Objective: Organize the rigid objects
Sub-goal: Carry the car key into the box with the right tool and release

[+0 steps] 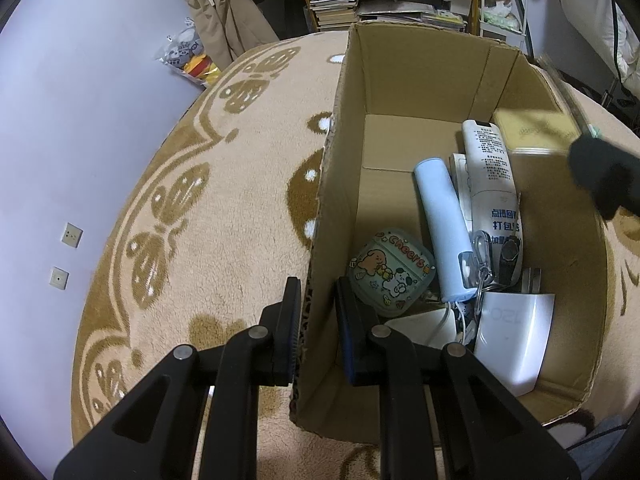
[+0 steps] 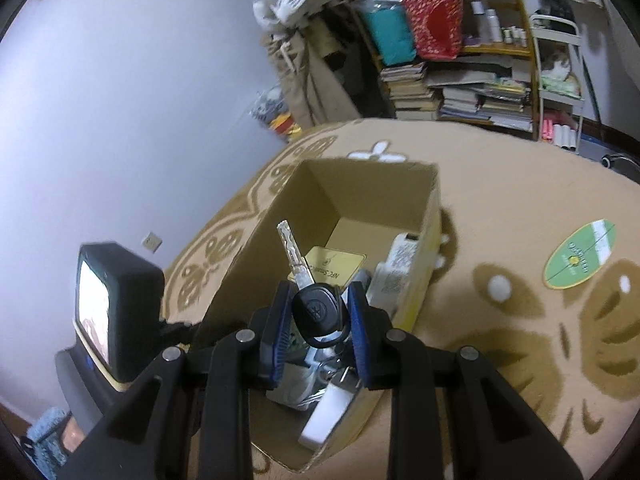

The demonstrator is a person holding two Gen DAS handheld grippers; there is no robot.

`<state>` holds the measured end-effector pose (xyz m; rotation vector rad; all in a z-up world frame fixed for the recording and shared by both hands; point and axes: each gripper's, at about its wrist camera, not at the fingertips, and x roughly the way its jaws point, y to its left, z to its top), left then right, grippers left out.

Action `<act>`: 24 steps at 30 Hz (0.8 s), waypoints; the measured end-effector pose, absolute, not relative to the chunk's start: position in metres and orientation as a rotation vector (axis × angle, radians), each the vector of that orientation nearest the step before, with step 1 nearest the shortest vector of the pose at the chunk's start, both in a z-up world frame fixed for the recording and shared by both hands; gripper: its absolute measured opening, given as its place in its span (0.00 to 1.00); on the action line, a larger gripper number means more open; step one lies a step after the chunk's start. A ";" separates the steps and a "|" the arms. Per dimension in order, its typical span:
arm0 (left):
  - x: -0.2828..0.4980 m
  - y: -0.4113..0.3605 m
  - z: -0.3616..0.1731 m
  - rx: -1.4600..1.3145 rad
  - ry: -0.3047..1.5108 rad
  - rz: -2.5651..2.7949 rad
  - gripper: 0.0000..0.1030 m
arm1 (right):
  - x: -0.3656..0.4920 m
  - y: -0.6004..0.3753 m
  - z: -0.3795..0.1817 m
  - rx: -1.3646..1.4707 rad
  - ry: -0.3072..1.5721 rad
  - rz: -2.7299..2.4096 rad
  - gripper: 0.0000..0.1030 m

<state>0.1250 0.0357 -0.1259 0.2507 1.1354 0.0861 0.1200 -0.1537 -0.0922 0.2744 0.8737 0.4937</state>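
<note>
Cardboard box (image 1: 420,80) open-topped on patterned beige carpet (image 1: 220,200), bookshelf (image 2: 460,52) with stacked books far behind. Left gripper (image 1: 318,312) straddling the box's near-left wall, one pad outside, one inside, jaws clenched on the cardboard edge. Inside the box: cartoon earbud case (image 1: 390,270) marked "Cheers" at near left, pale blue cylinder (image 1: 440,224) lying beside it, white remote (image 1: 492,172) with printed text just right of that, white charger (image 1: 516,340) at near right, yellow card (image 2: 334,268) toward the far end. Right gripper (image 2: 318,316) above the box's near end, jaws grasping a black-headed car key (image 2: 316,312) by its head, blade (image 2: 292,252) pointing up and away, keyring hanging below. Green oval sticker (image 2: 580,258) flat on the carpet, right of the box, well apart.
</note>
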 end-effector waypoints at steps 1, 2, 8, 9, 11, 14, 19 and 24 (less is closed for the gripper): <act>0.125 0.036 -0.126 0.248 1.136 0.086 0.17 | 0.119 -0.151 -0.094 0.269 0.879 0.496 0.29; 0.125 0.036 -0.126 0.246 1.136 0.086 0.17 | 0.119 -0.149 -0.095 0.262 0.883 0.497 0.29; 0.125 0.037 -0.126 0.246 1.136 0.086 0.17 | 0.120 -0.141 -0.099 0.193 0.888 0.464 0.29; 0.125 0.037 -0.126 0.248 1.136 0.087 0.17 | 0.121 -0.139 -0.099 0.171 0.891 0.459 0.29; 0.125 0.037 -0.126 0.246 1.136 0.086 0.17 | 0.120 -0.137 -0.099 0.142 0.893 0.454 0.29; 0.125 0.038 -0.125 0.237 1.138 0.082 0.17 | 0.120 -0.138 -0.100 0.150 0.904 0.453 0.29; 0.125 0.038 -0.125 0.232 1.138 0.079 0.17 | 0.123 -0.136 -0.103 0.140 0.928 0.446 0.30; 0.126 0.040 -0.126 0.215 1.141 0.079 0.17 | 0.125 -0.134 -0.101 0.122 0.922 0.433 0.30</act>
